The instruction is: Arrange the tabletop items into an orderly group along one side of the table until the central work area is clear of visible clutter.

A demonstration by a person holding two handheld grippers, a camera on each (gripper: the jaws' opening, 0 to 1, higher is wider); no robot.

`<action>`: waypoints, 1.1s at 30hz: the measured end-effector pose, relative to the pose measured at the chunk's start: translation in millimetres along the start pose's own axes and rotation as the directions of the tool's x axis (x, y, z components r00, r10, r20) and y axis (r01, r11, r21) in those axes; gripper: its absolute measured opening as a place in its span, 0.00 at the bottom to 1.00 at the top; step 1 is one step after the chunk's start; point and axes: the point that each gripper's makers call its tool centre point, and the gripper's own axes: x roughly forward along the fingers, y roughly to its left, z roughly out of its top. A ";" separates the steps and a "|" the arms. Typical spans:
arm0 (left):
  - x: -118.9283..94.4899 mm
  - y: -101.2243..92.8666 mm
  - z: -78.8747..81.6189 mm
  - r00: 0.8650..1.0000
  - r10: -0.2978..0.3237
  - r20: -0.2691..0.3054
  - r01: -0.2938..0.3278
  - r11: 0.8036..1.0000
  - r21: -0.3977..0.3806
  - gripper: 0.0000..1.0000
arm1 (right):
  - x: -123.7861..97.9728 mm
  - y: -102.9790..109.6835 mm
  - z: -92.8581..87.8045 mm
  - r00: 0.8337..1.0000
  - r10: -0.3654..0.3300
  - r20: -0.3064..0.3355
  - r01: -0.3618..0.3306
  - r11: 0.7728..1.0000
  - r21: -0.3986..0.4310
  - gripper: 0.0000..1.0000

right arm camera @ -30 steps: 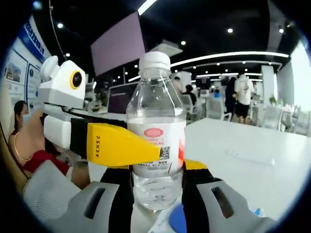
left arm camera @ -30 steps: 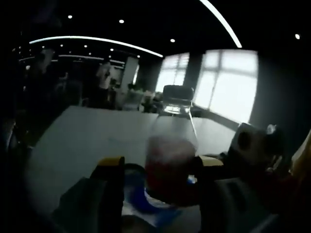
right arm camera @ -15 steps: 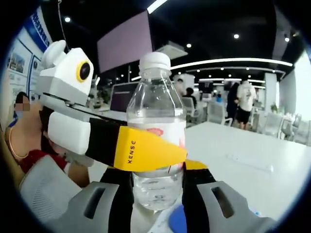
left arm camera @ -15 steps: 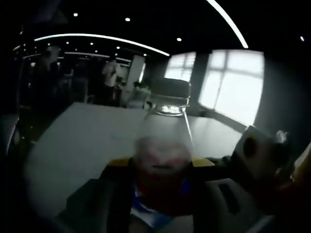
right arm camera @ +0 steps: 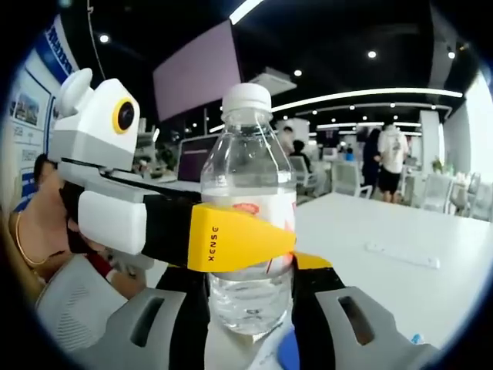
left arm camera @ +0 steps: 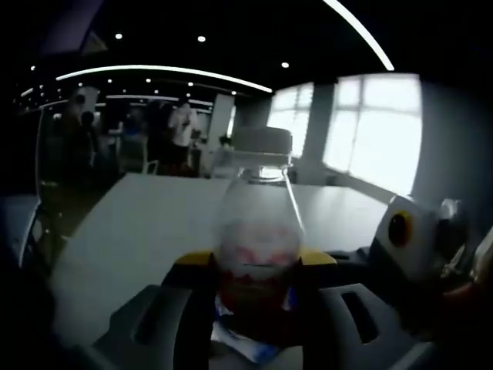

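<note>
The right gripper [right arm camera: 250, 266] has two pale grey moulded bases with dark oblong slots, black inner arms and yellow tips. The left gripper [right arm camera: 289, 240] reaches in from the side as a white boxy body, a black middle section and a long yellow wedge-shaped finger [right arm camera: 235, 240] printed with small dark letters. In the dim left gripper view, the left gripper [left arm camera: 256, 258] shows the same grey slotted bases and yellow tips.
</note>
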 end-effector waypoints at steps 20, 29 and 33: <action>3.8 32.4 7.3 0.998 0.064 0.029 -0.064 0.998 0.001 0.36 | -15.8 -26.7 -18.9 0.995 -0.046 -0.087 0.047 0.999 0.003 0.93; 6.5 60.3 21.8 0.994 0.097 0.050 -0.097 0.995 -0.017 0.37 | -39.9 -51.7 -31.6 0.983 -0.101 -0.154 0.098 0.995 -0.024 1.00; 9.4 69.1 24.0 0.991 0.122 0.052 -0.123 0.992 0.007 0.37 | -53.0 -60.8 -38.7 0.977 -0.128 -0.171 0.126 0.992 -0.020 1.00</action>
